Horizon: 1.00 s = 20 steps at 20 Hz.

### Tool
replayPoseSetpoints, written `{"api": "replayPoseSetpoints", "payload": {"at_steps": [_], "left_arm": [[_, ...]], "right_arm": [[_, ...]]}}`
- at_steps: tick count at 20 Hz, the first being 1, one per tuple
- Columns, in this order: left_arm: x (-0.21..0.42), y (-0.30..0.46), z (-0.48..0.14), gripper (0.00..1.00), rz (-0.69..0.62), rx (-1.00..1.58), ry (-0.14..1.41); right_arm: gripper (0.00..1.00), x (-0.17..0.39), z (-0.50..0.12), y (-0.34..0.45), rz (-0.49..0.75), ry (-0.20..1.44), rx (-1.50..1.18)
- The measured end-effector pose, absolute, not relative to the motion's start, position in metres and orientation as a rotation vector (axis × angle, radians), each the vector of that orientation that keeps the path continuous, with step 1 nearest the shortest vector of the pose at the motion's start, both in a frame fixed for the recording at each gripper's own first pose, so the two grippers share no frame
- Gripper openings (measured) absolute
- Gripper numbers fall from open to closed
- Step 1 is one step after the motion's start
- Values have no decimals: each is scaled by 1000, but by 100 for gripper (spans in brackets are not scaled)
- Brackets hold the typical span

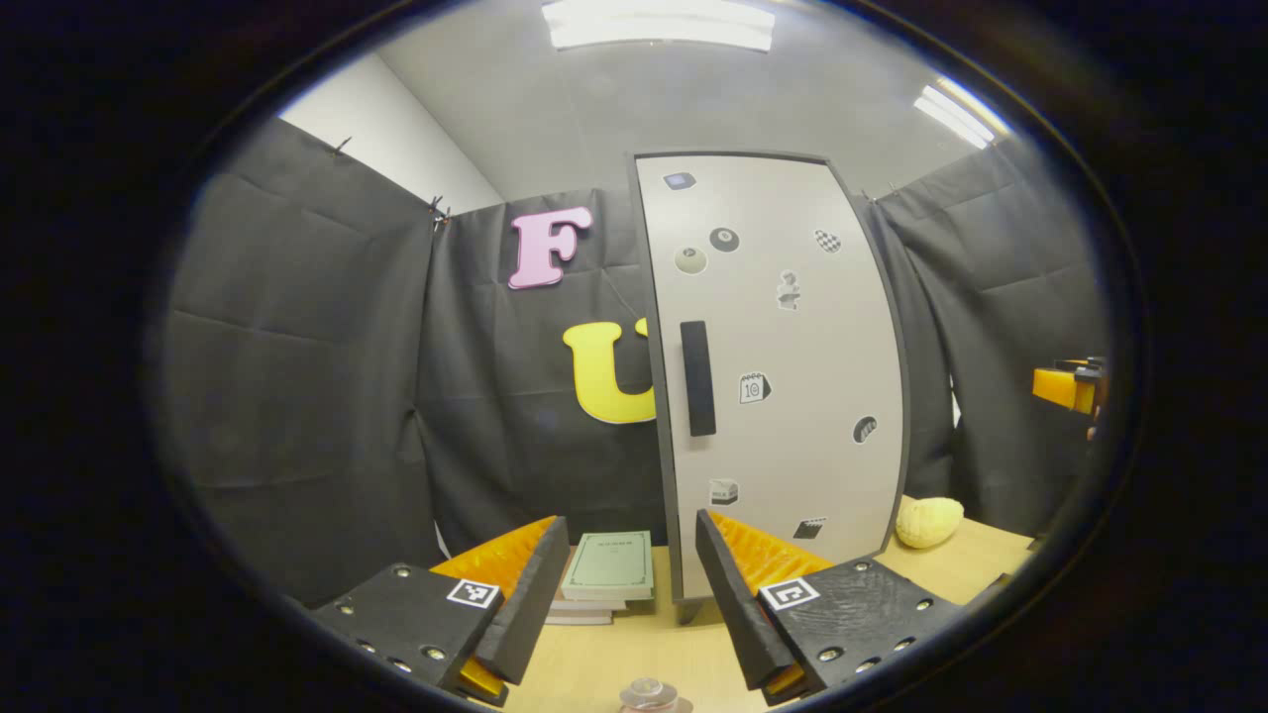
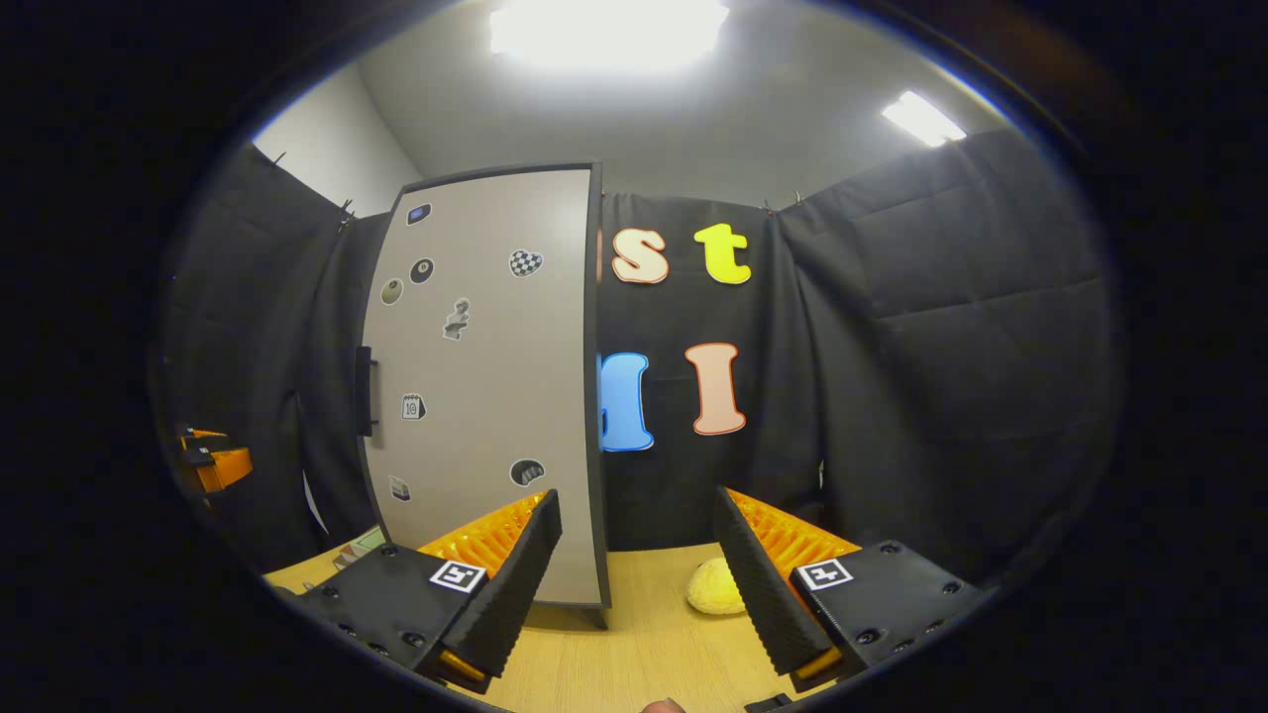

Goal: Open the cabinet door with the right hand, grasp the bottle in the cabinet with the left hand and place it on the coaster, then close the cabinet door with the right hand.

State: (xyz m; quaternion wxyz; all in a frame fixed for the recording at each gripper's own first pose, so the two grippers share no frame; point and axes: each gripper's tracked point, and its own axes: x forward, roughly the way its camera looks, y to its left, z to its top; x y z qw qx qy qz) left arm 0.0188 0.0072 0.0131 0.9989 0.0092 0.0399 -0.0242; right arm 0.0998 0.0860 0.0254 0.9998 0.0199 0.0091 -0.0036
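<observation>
A tall pale cabinet [image 1: 783,376] with a closed door stands on the wooden table, dotted with small stickers. Its dark vertical handle [image 1: 697,378] sits near the door's left edge. In the right gripper view the same cabinet [image 2: 485,386] rises at left, its handle [image 2: 364,391] on the far edge. My left gripper [image 1: 632,584] is open, facing the door low down, apart from it. My right gripper [image 2: 639,564] is open too, pointing just right of the cabinet. A clear bottle top [image 1: 649,693] peeks up at the bottom edge of the left gripper view.
A stack of books with a green cover [image 1: 609,569] lies left of the cabinet. A pale yellow soft lump [image 1: 926,522] rests on the table [image 2: 644,644] to the cabinet's right, also seen as the lump [image 2: 715,586] between my right fingers.
</observation>
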Motion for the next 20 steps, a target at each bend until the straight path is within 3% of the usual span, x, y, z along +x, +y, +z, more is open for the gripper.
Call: {"api": "replayPoseSetpoints", "payload": {"at_steps": [20], "left_arm": [[2,19,21,80,-33,52,70]], "right_arm": [[98,96,9,98,22,54,7]]}}
